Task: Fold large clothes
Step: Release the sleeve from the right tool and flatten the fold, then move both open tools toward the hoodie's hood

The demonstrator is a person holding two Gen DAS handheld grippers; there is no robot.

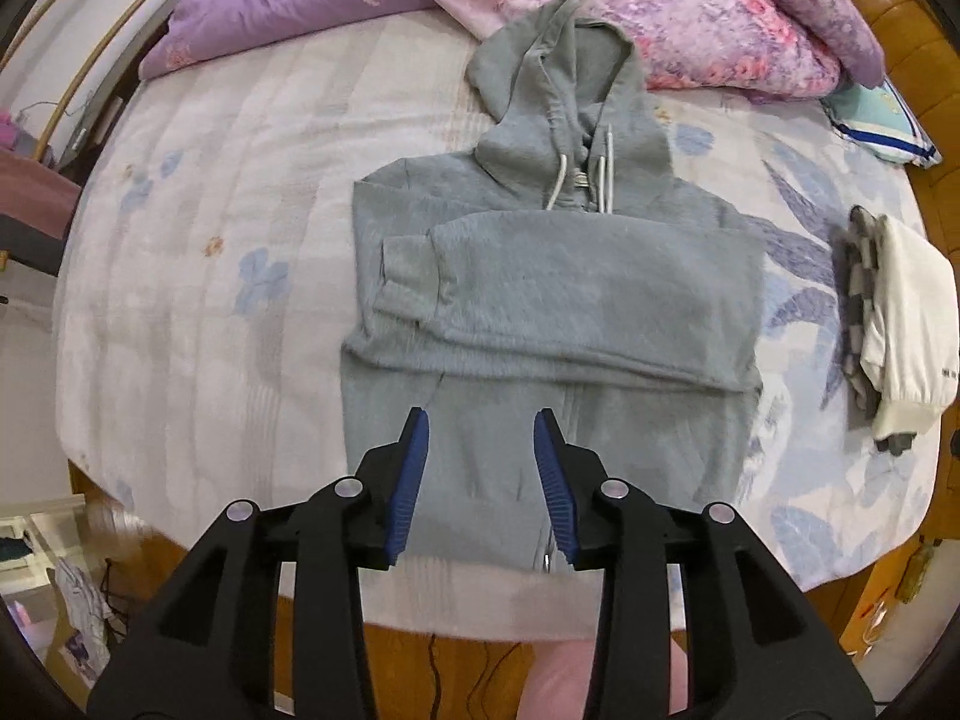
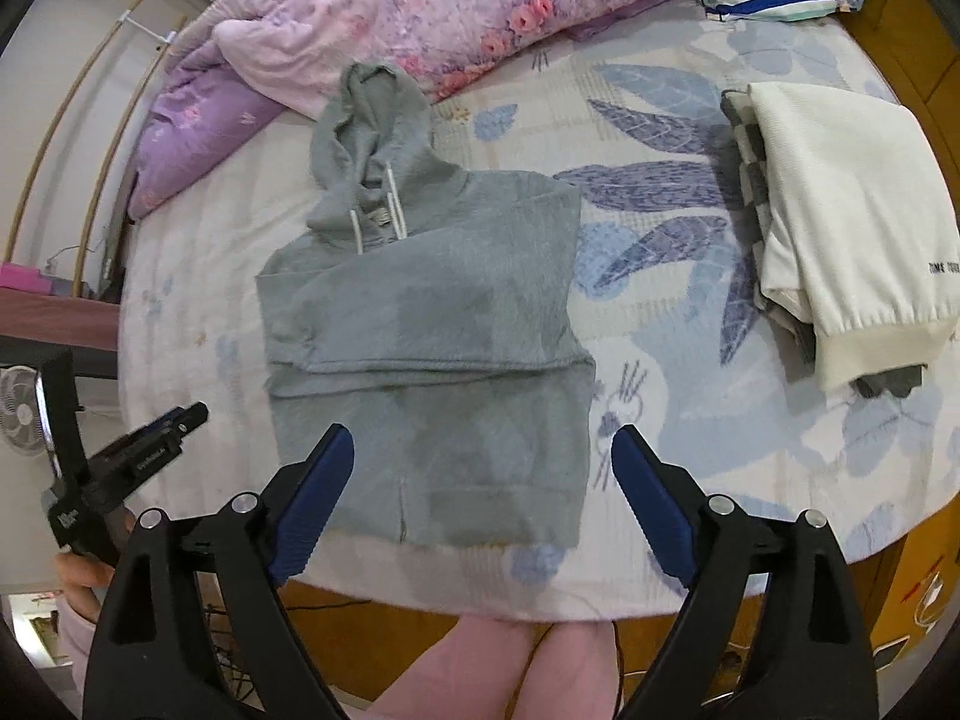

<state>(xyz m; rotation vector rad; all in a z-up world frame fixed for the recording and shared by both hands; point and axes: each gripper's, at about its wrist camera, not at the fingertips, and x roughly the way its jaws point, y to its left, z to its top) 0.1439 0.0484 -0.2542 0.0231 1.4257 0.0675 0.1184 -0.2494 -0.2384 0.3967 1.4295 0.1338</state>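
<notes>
A grey hoodie (image 1: 540, 300) is lying flat on the bed sheet (image 1: 210, 240), its long axis running from the near hem to the hood, which is pointing toward the pink quilt (image 1: 690, 18). Both sleeves are lying folded across the chest. The left gripper (image 1: 480, 444) and right gripper (image 2: 480, 468) are hovering above the hem, jaws apart, gripping nothing.

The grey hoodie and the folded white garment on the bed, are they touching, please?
Apart. The right wrist view shows a strip of printed bedsheet between the grey hoodie and the folded white garment.
</notes>
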